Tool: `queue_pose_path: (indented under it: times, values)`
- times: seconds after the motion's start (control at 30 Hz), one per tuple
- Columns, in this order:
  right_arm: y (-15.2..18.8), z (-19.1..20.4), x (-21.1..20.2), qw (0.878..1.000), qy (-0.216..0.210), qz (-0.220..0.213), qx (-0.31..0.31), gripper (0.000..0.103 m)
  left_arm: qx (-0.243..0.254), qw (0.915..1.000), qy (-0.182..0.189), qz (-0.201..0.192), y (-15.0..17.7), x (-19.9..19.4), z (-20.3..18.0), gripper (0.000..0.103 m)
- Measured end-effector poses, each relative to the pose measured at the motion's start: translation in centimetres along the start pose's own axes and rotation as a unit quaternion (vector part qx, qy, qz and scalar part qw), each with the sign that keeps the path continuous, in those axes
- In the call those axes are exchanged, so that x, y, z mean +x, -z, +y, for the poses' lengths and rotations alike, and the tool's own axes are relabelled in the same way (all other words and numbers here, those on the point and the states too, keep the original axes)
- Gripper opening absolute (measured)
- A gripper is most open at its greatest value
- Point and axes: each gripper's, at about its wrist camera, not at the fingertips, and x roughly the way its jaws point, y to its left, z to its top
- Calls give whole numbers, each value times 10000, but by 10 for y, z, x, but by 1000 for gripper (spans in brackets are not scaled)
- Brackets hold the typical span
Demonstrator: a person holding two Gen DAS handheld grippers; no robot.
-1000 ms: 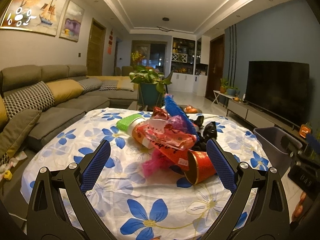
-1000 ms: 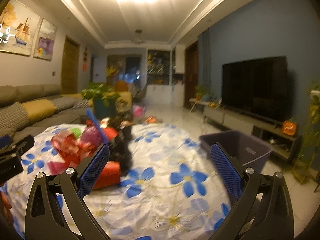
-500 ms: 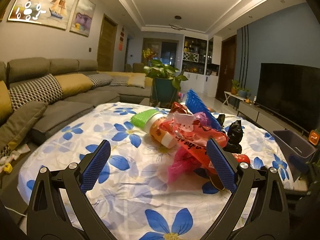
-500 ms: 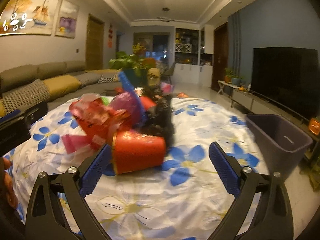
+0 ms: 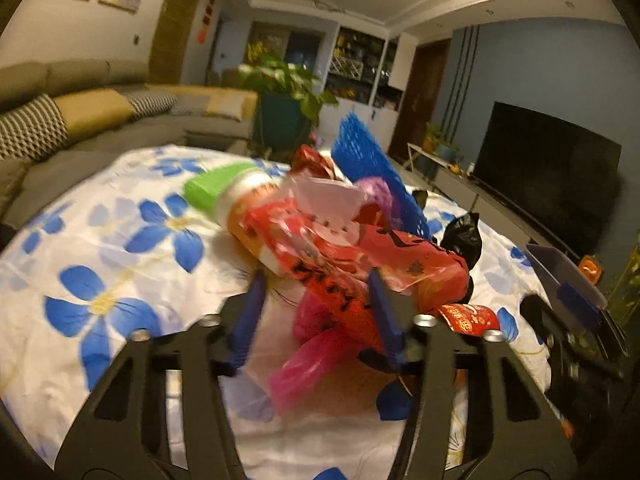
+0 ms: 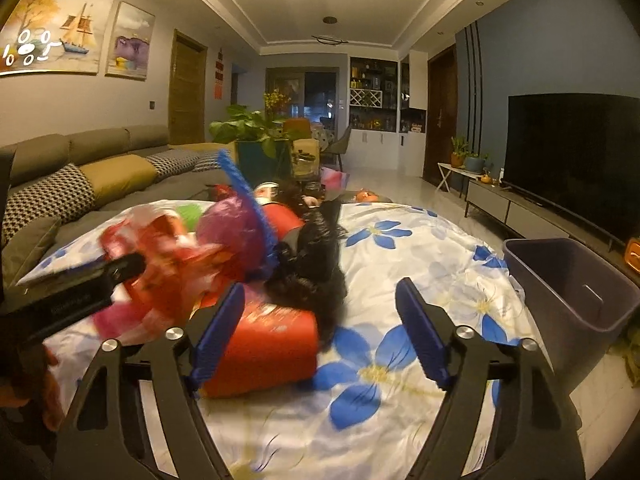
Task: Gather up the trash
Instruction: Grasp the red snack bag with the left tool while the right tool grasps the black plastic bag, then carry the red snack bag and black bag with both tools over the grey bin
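While both views are smeared by motion, the listing below holds only what reads clearly

Left wrist view
- left gripper: fingers partly closed around the near end of the red printed wrapper; whether the pads already pinch it cannot be told through the blur
- pink plastic bag: trails below the wrapper, between the fingers, toward the near edge of the tabletop
- bottle with green cap: lies on its side behind the wrapper, cap toward the far left of the tabletop
- blue mesh sleeve, black bag: back and right of the heap
- flowered tablecloth: covers the tabletop
- Handling, as judgement: close on the wrapper's bunched edge, not a single thin layer, and lift slowly so the pink bag either comes along or drops free

Right wrist view
- right gripper: fingers apart, holding nothing; left pad just beside the red cup, which lies on its side near the front of the tabletop
- black bag: behind the cup, mid-tabletop
- grey bin: off the right edge of the tabletop, open top showing
- Handling, as judgement: centre the cup between the pads before squeezing; thin walls will likely crush, so grip near the rim, then carry over the right edge to the bin
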Motion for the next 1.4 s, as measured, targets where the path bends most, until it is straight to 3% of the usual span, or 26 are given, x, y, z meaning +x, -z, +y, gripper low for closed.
queue_pose_path:
  times: [0.1, 0.23, 0.33, 0.57, 0.67, 0.73, 1.07, 1.4]
  values:
    - [-6, -10, 19, 9997, -114, 88, 179, 67, -44, 9998, 202, 64, 0, 7, 0, 18]
    - [-10, -18, 45, 9987, -257, 250, 356, 52, -38, 9996, 290, -3, -3, 9, -2, 1]
    - [-12, -22, 61, 9978, -352, 362, 428, 39, -47, 9993, 323, -182, -9, -1, -3, 0]
    - [-17, -18, 79, 9957, -697, 466, 401, 34, 17, 9958, 137, -901, -25, -40, -3, 0]
    - [-18, -16, 91, 9934, -849, 646, 430, 19, 6, 9953, 25, -964, -29, -44, 2, 0]
    - [-18, -17, 97, 9922, -910, 733, 442, 3, -35, 9955, -9, -948, -29, -44, 4, 0]
    - [-37, -34, 58, 9980, -493, -67, 398, 1, -22, 9941, 20, -1085, -32, -57, 0, 0]
    - [-46, -66, 5, 9965, -202, -557, 593, 1, 72, 9907, 377, -1306, -43, -79, -21, 0]
